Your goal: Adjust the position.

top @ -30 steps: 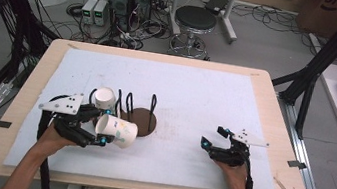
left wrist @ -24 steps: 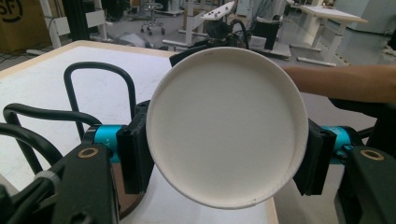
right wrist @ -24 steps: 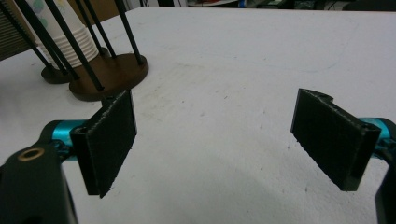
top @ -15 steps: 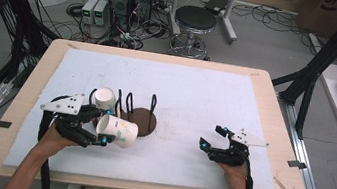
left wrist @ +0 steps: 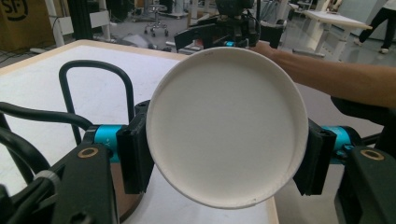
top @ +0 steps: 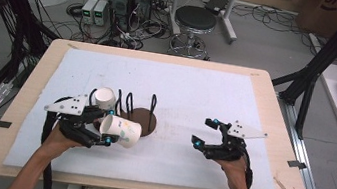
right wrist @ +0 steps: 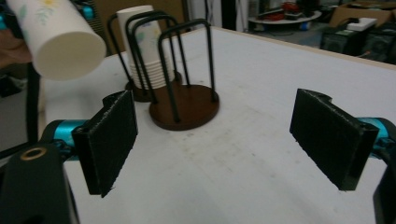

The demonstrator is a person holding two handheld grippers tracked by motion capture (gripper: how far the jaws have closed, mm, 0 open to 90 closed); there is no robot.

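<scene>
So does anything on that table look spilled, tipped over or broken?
Nothing spilled or damaged. The paper cup lies sideways only because the left gripper holds it; the cup stack stands upright in its holder.

White paper cup [top: 121, 131] on its side, above the mat, beside rack

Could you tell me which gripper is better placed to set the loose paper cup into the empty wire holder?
Left. The left gripper is shut on the paper cup, beside the empty wire holder; the right gripper is open, farther off.
</scene>
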